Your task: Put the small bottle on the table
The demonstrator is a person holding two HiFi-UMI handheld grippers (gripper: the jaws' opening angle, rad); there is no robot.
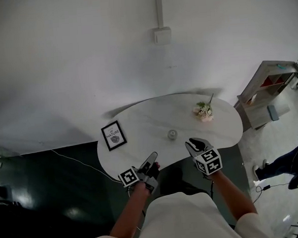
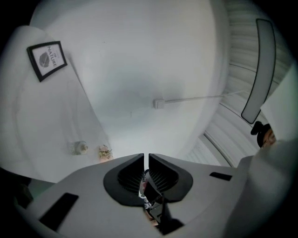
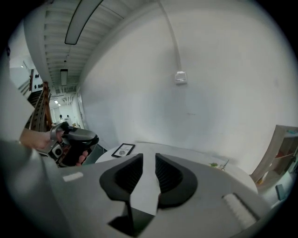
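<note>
The small clear bottle (image 1: 172,134) stands upright on the white table (image 1: 154,115), near its front edge, alone and untouched. In the left gripper view the bottle (image 2: 81,148) shows small and far off to the left. My left gripper (image 1: 152,157) hovers at the table's near edge, left of the bottle; its jaws (image 2: 148,159) are shut with only a slit and nothing between them. My right gripper (image 1: 193,142) sits just right of the bottle, and its jaws (image 3: 149,159) stand narrowly open and empty. The bottle is hidden in the right gripper view.
A framed picture (image 1: 114,135) lies on the table's left end and a small flower bunch (image 1: 204,111) on its far right. A white shelf unit (image 1: 269,89) stands to the right. A person (image 1: 294,164) is at the far right edge. Dark floor lies left.
</note>
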